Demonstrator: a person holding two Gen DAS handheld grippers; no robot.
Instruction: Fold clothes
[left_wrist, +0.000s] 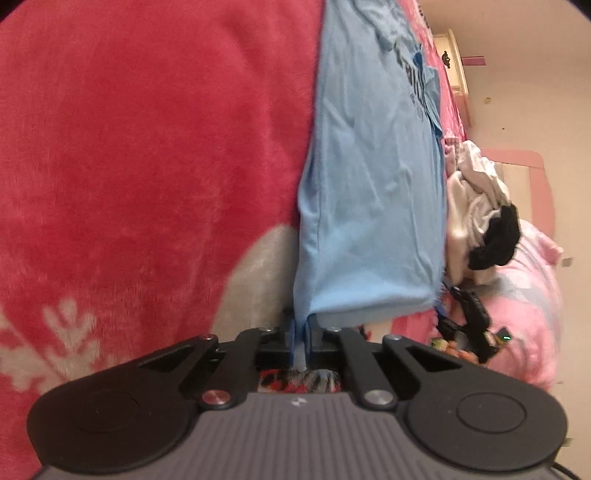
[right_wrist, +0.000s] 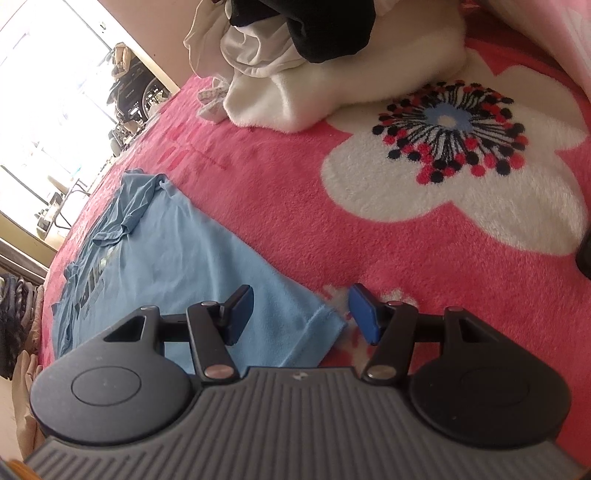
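The left gripper (left_wrist: 301, 341) pinches the blue T-shirt's (left_wrist: 369, 184) hem at lower centre. The right gripper (right_wrist: 301, 314) hovers with fingers spread over the shirt's corner on the pink blanket (right_wrist: 277, 206).

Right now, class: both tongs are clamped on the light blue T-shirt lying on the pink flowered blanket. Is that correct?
Not quite. Only the left tongs are clamped on the light blue T-shirt. The right wrist view shows the right tongs open, straddling the shirt's hem corner over the pink flowered blanket.
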